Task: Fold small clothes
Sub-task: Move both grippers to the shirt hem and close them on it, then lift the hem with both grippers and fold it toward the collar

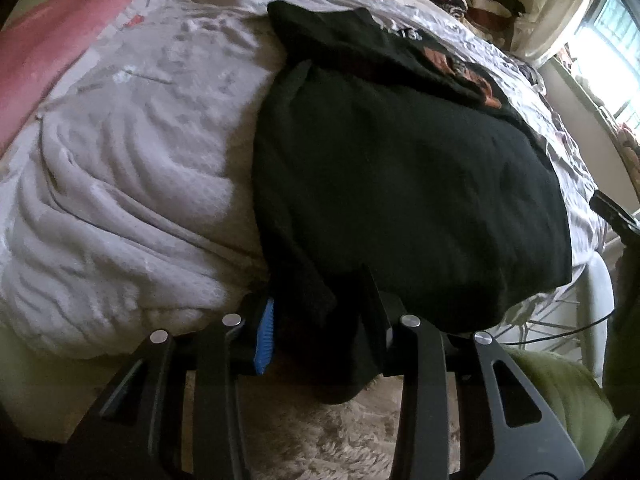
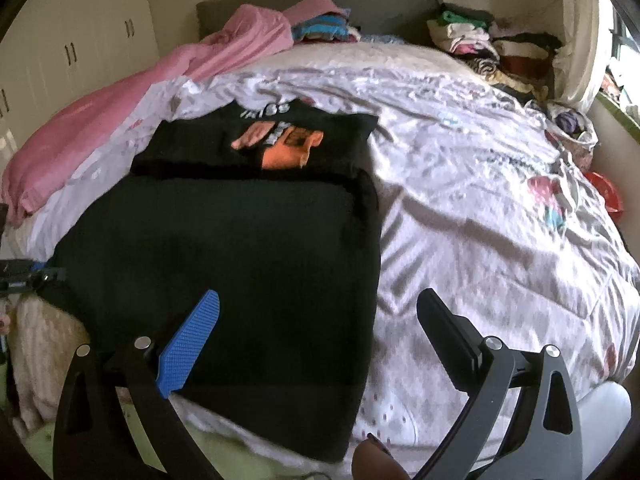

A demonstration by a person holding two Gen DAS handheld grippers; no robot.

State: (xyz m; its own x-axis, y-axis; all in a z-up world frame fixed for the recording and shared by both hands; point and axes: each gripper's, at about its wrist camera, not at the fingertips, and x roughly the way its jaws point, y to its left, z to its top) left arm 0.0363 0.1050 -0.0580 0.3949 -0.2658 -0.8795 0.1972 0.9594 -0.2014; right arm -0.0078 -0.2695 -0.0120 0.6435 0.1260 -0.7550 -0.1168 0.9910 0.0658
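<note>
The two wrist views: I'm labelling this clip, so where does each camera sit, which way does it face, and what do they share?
Left wrist: low at the bed's near edge, facing up the bed; its left gripper is shut on the black shirt hem.
Right wrist: higher, above the near edge, facing the headboard; its right gripper is open over the shirt's right edge.
Shared: the shirt, white bedspread, pink blanket, clothes pile.

white lettering on black t-shirt, too blurred to read
</note>
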